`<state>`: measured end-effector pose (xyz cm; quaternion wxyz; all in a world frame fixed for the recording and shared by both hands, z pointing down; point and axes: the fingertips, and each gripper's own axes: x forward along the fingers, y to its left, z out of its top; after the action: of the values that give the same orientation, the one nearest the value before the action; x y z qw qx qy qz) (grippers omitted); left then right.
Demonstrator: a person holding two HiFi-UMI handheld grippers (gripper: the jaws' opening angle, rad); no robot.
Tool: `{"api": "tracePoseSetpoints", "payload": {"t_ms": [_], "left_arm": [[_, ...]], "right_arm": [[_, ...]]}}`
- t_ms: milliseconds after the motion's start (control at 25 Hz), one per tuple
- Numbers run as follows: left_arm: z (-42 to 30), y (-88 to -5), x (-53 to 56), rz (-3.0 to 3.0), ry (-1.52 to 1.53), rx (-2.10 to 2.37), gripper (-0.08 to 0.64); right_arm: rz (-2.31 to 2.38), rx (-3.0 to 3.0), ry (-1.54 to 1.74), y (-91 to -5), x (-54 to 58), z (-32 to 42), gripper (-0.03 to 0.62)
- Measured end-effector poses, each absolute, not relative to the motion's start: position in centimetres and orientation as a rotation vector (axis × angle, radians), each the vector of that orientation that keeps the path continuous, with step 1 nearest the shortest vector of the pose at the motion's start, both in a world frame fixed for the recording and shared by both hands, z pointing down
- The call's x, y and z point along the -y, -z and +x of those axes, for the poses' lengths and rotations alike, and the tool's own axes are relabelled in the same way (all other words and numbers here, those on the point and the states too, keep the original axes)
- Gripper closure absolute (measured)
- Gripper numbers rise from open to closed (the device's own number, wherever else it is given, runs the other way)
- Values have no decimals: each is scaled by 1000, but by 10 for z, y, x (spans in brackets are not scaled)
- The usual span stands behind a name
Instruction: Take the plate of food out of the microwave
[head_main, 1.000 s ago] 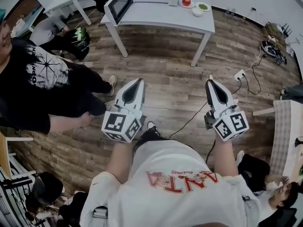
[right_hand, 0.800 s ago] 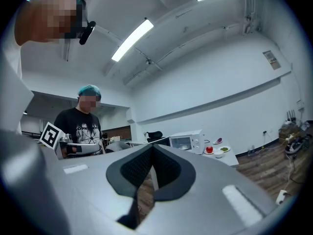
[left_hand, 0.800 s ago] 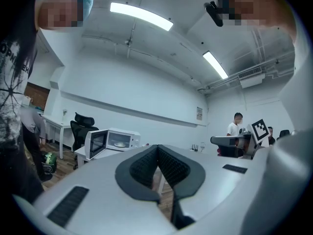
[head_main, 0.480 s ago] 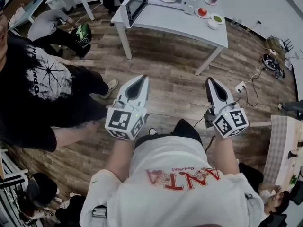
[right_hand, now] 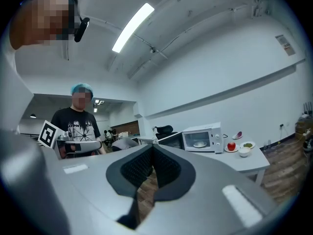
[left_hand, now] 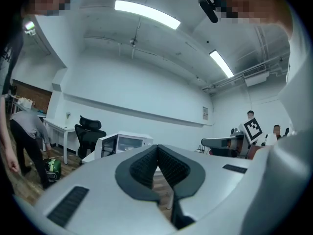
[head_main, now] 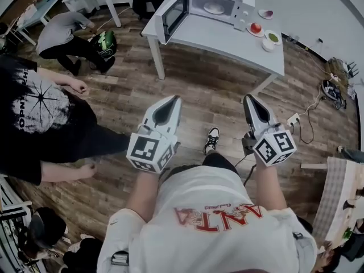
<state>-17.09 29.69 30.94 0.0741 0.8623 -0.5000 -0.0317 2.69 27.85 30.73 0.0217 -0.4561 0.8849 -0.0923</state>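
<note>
The white microwave (head_main: 216, 3) stands on a white table (head_main: 227, 38) far ahead, with its door (head_main: 175, 13) swung open to the left. A plate of food (head_main: 214, 8) lies inside it and also shows as the plate (right_hand: 199, 144) in the right gripper view. My left gripper (head_main: 172, 98) and right gripper (head_main: 248, 97) are held side by side over the wood floor, well short of the table. Both are shut with nothing between the pads. In the left gripper view the microwave (left_hand: 122, 143) sits beyond the left gripper (left_hand: 157, 147).
Right of the microwave sit a red apple on a plate (head_main: 256, 28), a green-filled dish (head_main: 273, 37) and a white bowl (head_main: 267, 45). A person in a black T-shirt (head_main: 34, 112) stands at left, another crouches (head_main: 68, 30). A power strip and cables (head_main: 293, 120) lie at right.
The table and microwave have come nearer and lower in the head view as the person walks toward them. Both grippers stay shut and empty.
</note>
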Motion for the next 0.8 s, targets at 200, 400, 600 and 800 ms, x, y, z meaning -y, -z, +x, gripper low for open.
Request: {"api": "tracePoseSetpoints", "payload": {"t_ms": [200, 400, 600, 800], "left_arm": [[-159, -313, -246, 2583, 82, 1497, 551], [-141, -308, -185, 2562, 91, 1497, 551], [-118, -301, -120, 2546, 68, 1532, 551], [-85, -299, -49, 2527, 37, 1585, 551]], "right_arm": [[-1404, -2716, 306, -309, -222, 38, 589], [-1396, -2685, 349, -311, -158, 61, 589], [-1378, -2678, 399, -315, -90, 87, 589], [-1406, -2704, 417, -326, -17, 127, 589]]}}
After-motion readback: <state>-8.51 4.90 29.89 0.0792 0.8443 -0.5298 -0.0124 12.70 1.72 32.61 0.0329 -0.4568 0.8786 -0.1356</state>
